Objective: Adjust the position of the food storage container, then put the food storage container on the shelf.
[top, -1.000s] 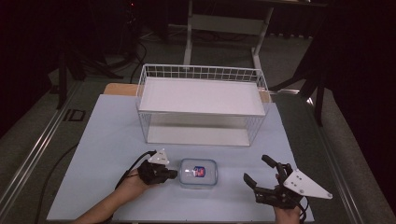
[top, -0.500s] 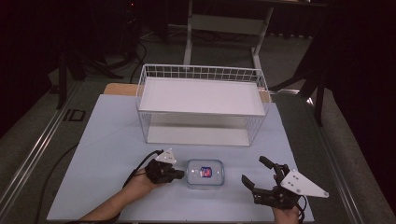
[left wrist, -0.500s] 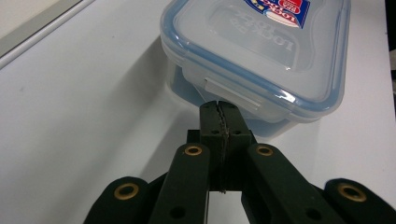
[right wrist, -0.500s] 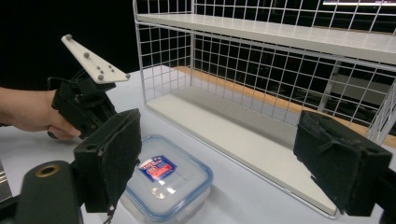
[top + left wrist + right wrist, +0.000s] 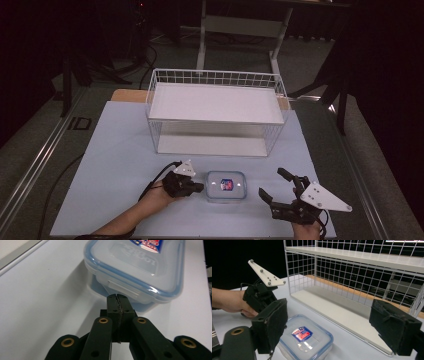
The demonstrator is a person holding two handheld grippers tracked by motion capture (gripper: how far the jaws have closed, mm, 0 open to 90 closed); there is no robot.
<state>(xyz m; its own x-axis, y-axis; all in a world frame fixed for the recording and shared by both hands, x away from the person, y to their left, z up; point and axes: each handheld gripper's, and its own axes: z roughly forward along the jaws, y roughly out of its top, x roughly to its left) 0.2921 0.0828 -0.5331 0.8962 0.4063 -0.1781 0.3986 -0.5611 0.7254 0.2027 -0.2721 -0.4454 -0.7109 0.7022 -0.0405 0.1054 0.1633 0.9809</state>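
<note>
Pale desk point(image 5: 115, 165) holding a wire basket point(image 5: 216, 112); left claw point(image 5: 196, 187), pressed together, touches a lidded plastic container point(image 5: 226, 186); right claw point(image 5: 280, 192) spread wide nearby.

Blue-rimmed clear container point(image 5: 226, 186), white basket point(image 5: 215, 117)

the high view is dim and grainy, dark beyond the pale table point(image 5: 115, 150). light falls from above; the rack point(image 5: 215, 102) shelf shadows its lower level. in the left gripper view the box point(image 5: 140, 267) lid shows soft glare and the near jaws blur. the right gripper view's near pads are soft too.
</note>
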